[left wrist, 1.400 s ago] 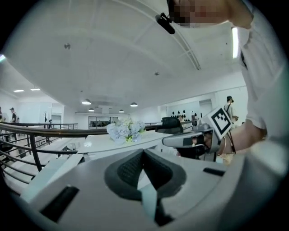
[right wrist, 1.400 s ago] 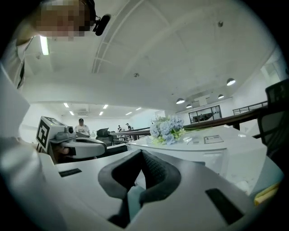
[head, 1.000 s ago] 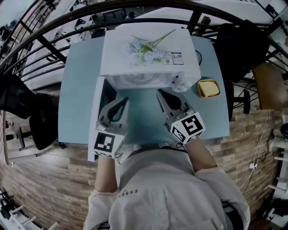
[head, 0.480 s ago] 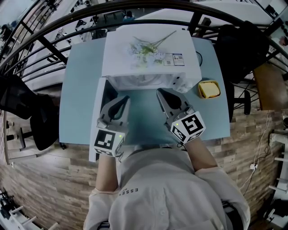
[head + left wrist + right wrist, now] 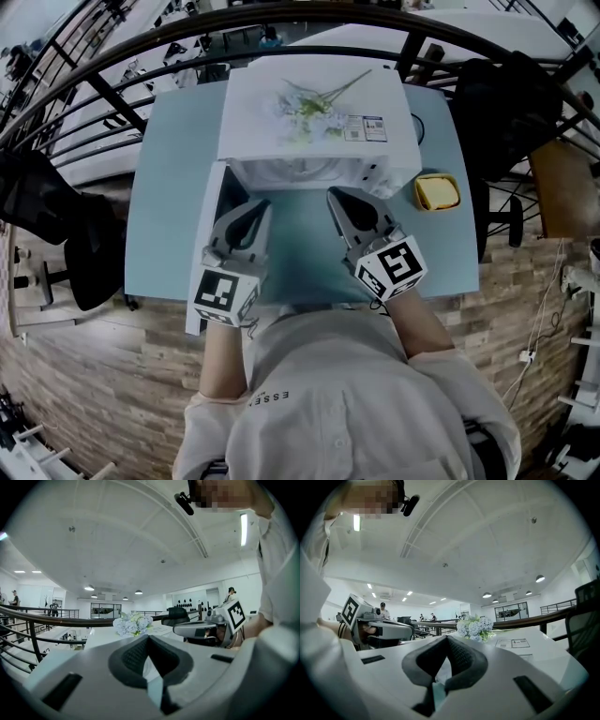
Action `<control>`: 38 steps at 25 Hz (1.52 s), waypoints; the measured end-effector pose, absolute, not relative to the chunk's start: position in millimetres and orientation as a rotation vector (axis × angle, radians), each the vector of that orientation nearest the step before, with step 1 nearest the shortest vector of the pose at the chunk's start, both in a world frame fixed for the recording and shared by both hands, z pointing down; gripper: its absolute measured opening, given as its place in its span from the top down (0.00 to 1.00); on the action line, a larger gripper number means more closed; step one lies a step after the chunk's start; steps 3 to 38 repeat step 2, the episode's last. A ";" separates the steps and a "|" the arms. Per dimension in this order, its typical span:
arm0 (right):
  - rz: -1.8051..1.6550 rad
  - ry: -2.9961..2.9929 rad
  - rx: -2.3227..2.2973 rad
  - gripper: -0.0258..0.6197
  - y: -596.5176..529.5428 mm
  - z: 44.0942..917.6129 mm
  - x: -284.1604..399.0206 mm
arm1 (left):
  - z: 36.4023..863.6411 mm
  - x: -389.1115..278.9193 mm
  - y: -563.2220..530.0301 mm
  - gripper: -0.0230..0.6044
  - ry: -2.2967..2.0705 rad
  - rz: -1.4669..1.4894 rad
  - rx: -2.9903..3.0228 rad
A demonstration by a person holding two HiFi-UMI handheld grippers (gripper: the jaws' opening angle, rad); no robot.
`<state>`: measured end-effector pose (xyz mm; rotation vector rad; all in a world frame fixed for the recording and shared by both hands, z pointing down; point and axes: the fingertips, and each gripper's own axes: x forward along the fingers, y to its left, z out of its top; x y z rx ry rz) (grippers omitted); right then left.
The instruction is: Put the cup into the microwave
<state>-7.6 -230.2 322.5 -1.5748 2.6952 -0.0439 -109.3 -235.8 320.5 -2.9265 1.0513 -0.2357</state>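
A white microwave [image 5: 375, 103] stands at the back of the pale blue table [image 5: 164, 187], its door [image 5: 203, 253] swung open to the left. Its cavity [image 5: 286, 172] shows a pale floor, and I cannot make out a cup in it. My left gripper [image 5: 262, 203] and right gripper [image 5: 331, 193] are held side by side just in front of the opening, both pointing at it. In the left gripper view the left gripper [image 5: 148, 637] has its jaws meeting at the tips, with nothing between them. The right gripper [image 5: 447, 637] looks the same in its own view.
A bunch of pale artificial flowers [image 5: 302, 101] lies on top of the microwave. A yellow square container [image 5: 436, 188] sits on the table to its right. Black chairs stand at the left [image 5: 52, 225] and right [image 5: 502, 98]. A dark railing [image 5: 112, 98] curves behind the table.
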 end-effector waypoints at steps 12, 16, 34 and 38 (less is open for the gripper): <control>-0.055 2.693 -1.571 0.94 -228.4 322.8 -7.8 | 320.7 -110.1 -234.9 0.96 1.057 -0.236 -2.928; -0.055 2.693 -1.571 0.94 -228.4 322.8 -7.8 | 320.7 -110.1 -234.9 0.96 1.057 -0.236 -2.928; -0.055 2.693 -1.571 0.94 -228.4 322.8 -7.8 | 320.7 -110.1 -234.9 0.96 1.057 -0.236 -2.928; -0.055 2.693 -1.571 0.94 -228.4 322.8 -7.8 | 320.7 -110.1 -234.9 0.96 1.057 -0.236 -2.928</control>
